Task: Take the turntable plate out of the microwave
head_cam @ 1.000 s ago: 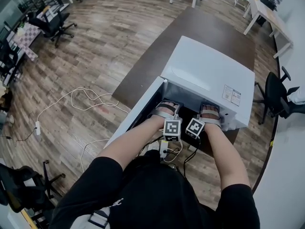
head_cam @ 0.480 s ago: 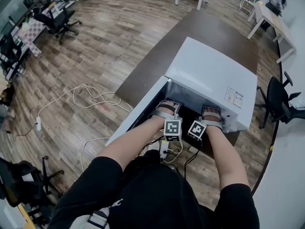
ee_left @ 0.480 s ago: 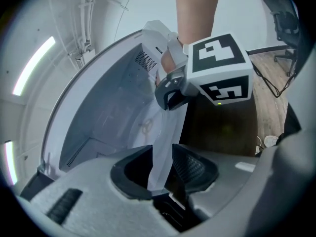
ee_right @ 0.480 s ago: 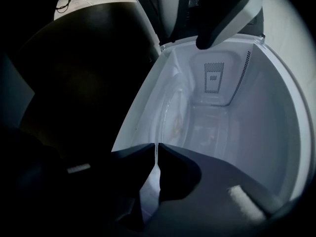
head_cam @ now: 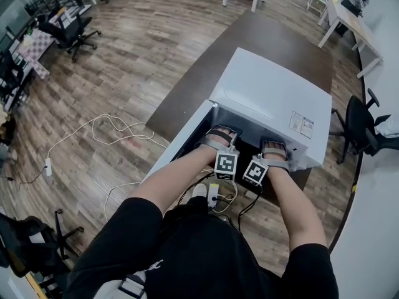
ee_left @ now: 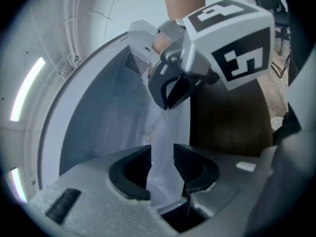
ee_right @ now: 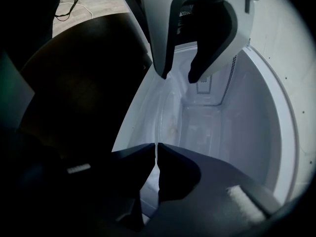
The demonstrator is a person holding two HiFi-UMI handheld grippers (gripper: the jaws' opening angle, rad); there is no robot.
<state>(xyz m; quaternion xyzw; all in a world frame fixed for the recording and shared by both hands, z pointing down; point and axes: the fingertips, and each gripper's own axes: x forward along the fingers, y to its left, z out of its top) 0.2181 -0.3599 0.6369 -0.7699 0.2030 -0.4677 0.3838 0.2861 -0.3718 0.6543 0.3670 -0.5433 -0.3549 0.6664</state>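
Left gripper (ee_left: 162, 154) newly wider, loose around turntable plate (ee_left: 165, 132); right gripper (ee_right: 157, 154) newly clenched on it

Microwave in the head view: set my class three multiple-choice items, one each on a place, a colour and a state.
1. Where does the microwave stand?
A. on the wooden floor
B. on the dark brown table
C. on an office chair

2. What colour is its casing?
A. black
B. red
C. white

3. How is its door?
A. swung open
B. shut
C. taken off

Answers:
1 B: the dark tabletop shows beyond and beside the casing.
2 C: the top and sides are plain white.
3 A: the door panel stands out from the front and the dark cavity is exposed.
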